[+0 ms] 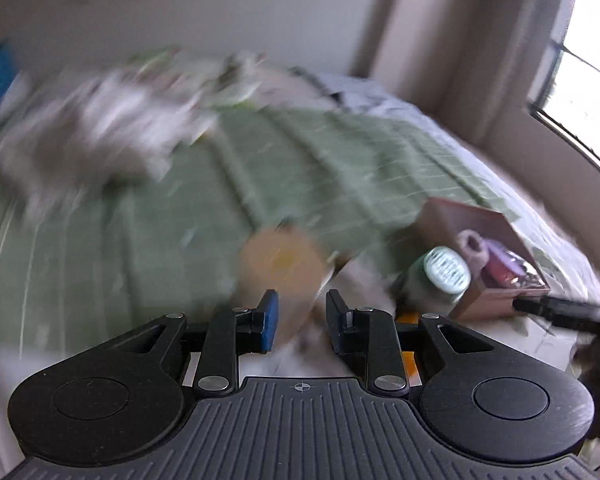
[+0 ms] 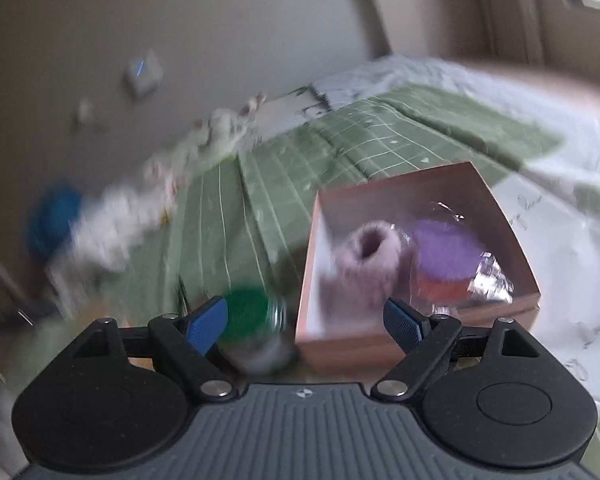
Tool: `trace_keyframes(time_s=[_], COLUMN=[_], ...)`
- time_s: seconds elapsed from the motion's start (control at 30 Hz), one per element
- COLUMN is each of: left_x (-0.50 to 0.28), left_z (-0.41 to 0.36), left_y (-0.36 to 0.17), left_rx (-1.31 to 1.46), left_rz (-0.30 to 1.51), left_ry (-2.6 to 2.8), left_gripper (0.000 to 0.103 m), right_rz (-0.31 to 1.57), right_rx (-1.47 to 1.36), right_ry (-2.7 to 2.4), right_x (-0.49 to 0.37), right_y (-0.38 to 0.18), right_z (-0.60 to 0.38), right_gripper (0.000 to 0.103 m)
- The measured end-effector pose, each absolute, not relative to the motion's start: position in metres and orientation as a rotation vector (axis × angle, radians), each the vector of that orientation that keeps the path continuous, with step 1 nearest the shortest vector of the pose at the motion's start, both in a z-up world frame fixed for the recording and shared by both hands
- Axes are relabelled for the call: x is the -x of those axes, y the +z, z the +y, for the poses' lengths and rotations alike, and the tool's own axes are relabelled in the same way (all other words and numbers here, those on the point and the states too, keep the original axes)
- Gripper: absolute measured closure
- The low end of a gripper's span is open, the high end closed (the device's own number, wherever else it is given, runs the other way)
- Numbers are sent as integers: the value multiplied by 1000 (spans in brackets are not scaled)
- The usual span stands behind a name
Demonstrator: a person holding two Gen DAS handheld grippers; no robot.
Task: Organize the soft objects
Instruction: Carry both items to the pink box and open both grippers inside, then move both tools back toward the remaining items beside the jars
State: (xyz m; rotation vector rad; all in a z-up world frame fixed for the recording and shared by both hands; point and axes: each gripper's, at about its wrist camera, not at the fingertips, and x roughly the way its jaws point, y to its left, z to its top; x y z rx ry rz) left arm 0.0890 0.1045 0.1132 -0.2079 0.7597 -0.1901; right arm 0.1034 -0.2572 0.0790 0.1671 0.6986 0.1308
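Right claw (image 2: 304, 322) spread wide, empty, just short of pink box (image 2: 512, 312) holding mauve knitted bootie (image 2: 364, 260) and purple pad (image 2: 444, 254). Left claw (image 1: 302, 318) partly apart around blurred orange-brown soft object (image 1: 280, 268), grip unclear. Beyond, green-lidded jar (image 2: 248, 312) beside box on green-quilted bed (image 2: 340, 152).

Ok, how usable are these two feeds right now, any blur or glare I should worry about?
Left wrist view: heavy motion smear over the green blanket and pile of soft things; the window is blown out white. Right wrist view: the box edges read fairly well, but the green-lidded jar and grey sock are smeared.
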Motion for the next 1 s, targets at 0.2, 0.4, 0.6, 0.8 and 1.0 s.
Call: trace_keyframes(time_s=[0.2, 0.4, 0.6, 0.8, 1.0], left_x=[-73, -66, -63, -65, -97], left_z=[101, 60, 46, 48, 51], left_y=[62, 39, 19, 32, 52], left_rx=[326, 192, 172, 228, 275], left_rz=[841, 889, 904, 886, 870], left_ry=[-165, -301, -331, -315, -282], left_gripper=[75, 74, 74, 74, 74], right_rz=[852, 894, 965, 901, 911], right_rx=[-92, 118, 6, 181, 108], right_ry=[69, 200, 166, 75, -125], right_x=[-68, -29, -45, -30, -29], right_y=[34, 12, 4, 14, 35], right_z=[-201, -139, -156, -150, -136], right_gripper=[17, 17, 17, 17, 17])
